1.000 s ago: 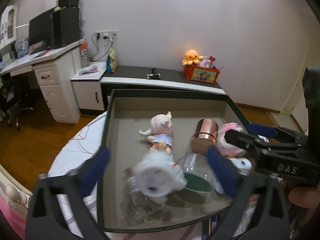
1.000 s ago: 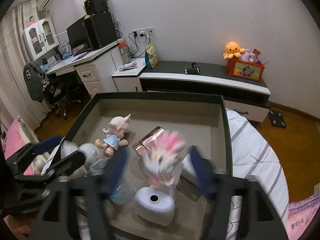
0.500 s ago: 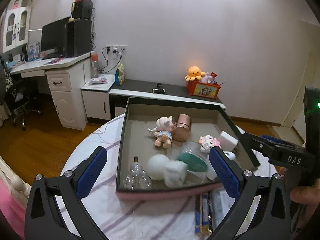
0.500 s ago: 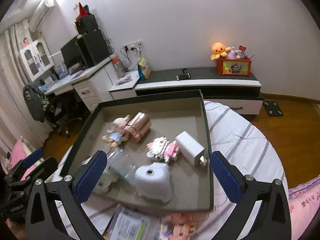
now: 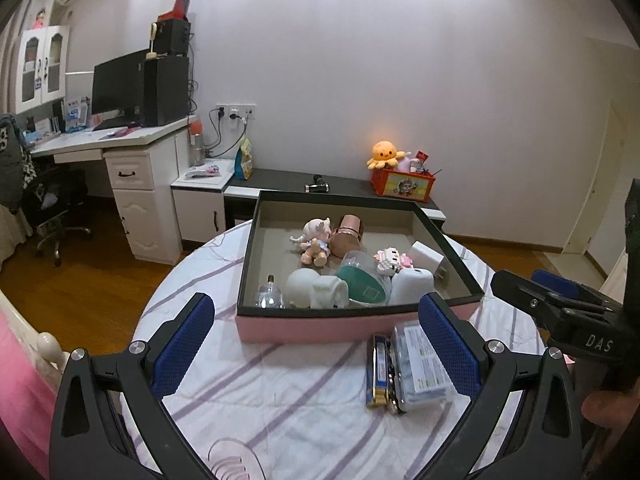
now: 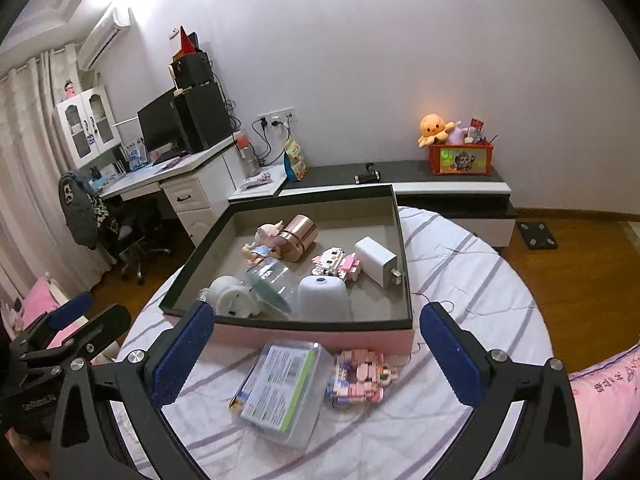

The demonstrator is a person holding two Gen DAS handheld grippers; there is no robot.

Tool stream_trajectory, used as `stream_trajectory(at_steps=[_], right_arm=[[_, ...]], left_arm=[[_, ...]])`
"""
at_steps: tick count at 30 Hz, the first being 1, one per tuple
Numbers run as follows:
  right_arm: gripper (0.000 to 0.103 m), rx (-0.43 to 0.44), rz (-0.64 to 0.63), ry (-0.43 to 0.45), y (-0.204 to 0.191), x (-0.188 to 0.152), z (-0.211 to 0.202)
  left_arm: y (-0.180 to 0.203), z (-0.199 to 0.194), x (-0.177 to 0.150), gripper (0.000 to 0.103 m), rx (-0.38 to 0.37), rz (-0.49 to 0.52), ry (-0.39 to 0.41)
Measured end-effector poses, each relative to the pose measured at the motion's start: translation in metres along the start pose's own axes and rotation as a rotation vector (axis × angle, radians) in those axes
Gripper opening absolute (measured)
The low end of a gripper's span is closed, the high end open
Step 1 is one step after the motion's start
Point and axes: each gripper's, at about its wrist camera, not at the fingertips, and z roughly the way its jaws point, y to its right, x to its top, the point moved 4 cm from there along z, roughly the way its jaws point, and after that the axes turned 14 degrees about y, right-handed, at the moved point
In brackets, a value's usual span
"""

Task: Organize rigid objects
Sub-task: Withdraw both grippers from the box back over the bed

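Note:
A pink box with a dark rim [image 5: 360, 326] [image 6: 288, 322] sits on a round surface under a white, purple-striped cloth. Inside lie a doll [image 5: 314, 238], a copper cup [image 5: 348, 236], a glass jar with a green lid [image 5: 360, 280], a block toy [image 6: 334, 262], a white charger [image 6: 376, 256], a white dome [image 6: 322, 298] and a white round piece [image 5: 302, 286]. My left gripper [image 5: 316, 320] and right gripper [image 6: 316, 320] both hang open in front of the box, nothing between their fingers. Each shows at the edge of the other's view: right gripper [image 5: 532, 284], left gripper [image 6: 86, 318].
In front of the box lie a clear plastic case [image 6: 284, 388], a pink block model [image 6: 358, 376] and a thin metal bar [image 5: 378, 372]. Behind stand a low black-and-white cabinet [image 6: 440, 188] and a white desk [image 5: 132, 160]. Wooden floor surrounds the round surface.
Both grippers have drawn back and up from the box. The white piece and the pink block toy that were between their fingers now lie inside the box.

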Motion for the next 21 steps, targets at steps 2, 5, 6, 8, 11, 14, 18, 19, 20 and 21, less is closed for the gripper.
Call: stream_trajectory(at_steps=[2, 5, 6, 8, 11, 14, 18, 19, 20, 21], right_arm=[[0.103, -0.012, -0.007, 0.021, -0.002, 0.000, -0.010], [0.103, -0.030, -0.012, 0.058, -0.006, 0.002, -0.028], [0.103, -0.035, -0.016, 0.068, -0.008, 0.002, -0.033], [0.103, -0.047, -0.034, 0.087, -0.011, 0.001, -0.042], [0.103, -0.061, -0.051, 0.104, -0.016, -0.002, -0.054], [0.103, -0.060, -0.046, 0.108, -0.017, -0.005, -0.062], [0.103, -0.071, -0.037, 0.116, -0.015, -0.011, -0.072], [0.103, -0.072, -0.036, 0.116, -0.015, -0.012, -0.074], [0.103, -0.075, -0.039, 0.115, -0.015, -0.014, -0.076], [0.103, -0.077, -0.043, 0.113, -0.015, -0.017, -0.077]], left_arm=[[0.000, -0.008, -0.002, 0.103, 0.000, -0.010, 0.005], [-0.002, -0.018, -0.004, 0.103, 0.002, -0.028, 0.011], [-0.002, -0.022, -0.005, 0.103, 0.004, -0.033, 0.013], [-0.001, -0.028, -0.007, 0.103, 0.006, -0.036, 0.018], [0.002, -0.037, -0.013, 0.103, 0.002, -0.041, 0.017], [0.005, -0.042, -0.019, 0.103, 0.002, -0.035, 0.017], [0.009, -0.048, -0.029, 0.103, -0.008, -0.024, 0.006], [0.010, -0.048, -0.032, 0.103, -0.007, -0.021, 0.001], [0.010, -0.049, -0.035, 0.103, -0.005, -0.021, -0.004], [0.009, -0.050, -0.038, 0.103, -0.006, -0.022, -0.010]])
